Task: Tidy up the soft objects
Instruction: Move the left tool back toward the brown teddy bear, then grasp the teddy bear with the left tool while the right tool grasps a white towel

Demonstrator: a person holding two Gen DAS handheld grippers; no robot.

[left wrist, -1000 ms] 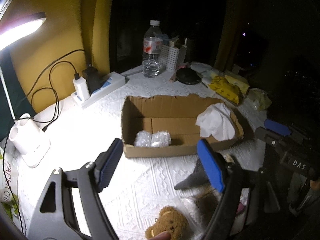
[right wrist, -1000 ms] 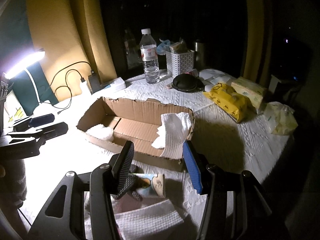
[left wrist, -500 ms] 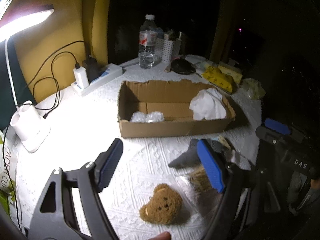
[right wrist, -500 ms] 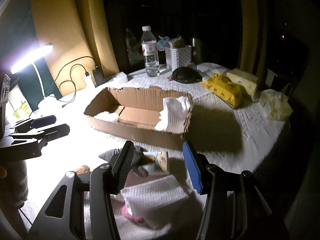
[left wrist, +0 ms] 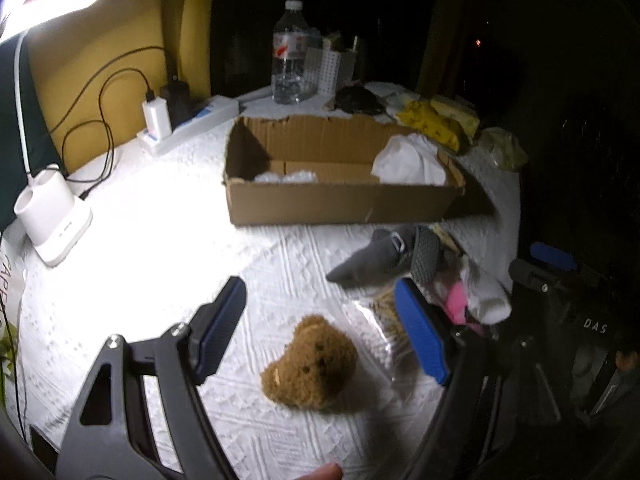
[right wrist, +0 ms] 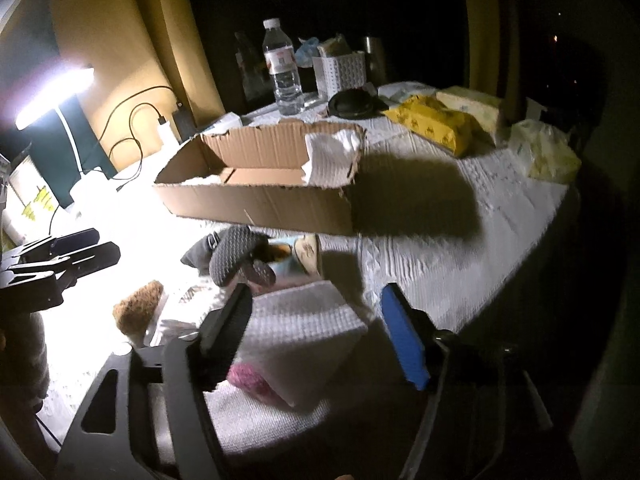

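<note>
On the white tablecloth, toward its far edge, stands the open cardboard box. It already keeps a white cloth at its right end, hanging over the rim, and two small clear wrapped bundles at its left end; the middle of its floor is bare. So I judge that a part of the sorting is done, but more is left than finished.

Near the front edge of the table, outside the box, the other soft things wait in a loose heap. A folded white towel lies on something pink. Behind it, close to the front wall of the box, are the grey slippers. To the left lies a brown plush bear, beside a clear plastic bag.

The right gripper has just been opening its jaws; they stand wide over the towel, and its pads do not press it. The left gripper is also spread, empty, above the bear without touching it. Probably these two come next.
</note>
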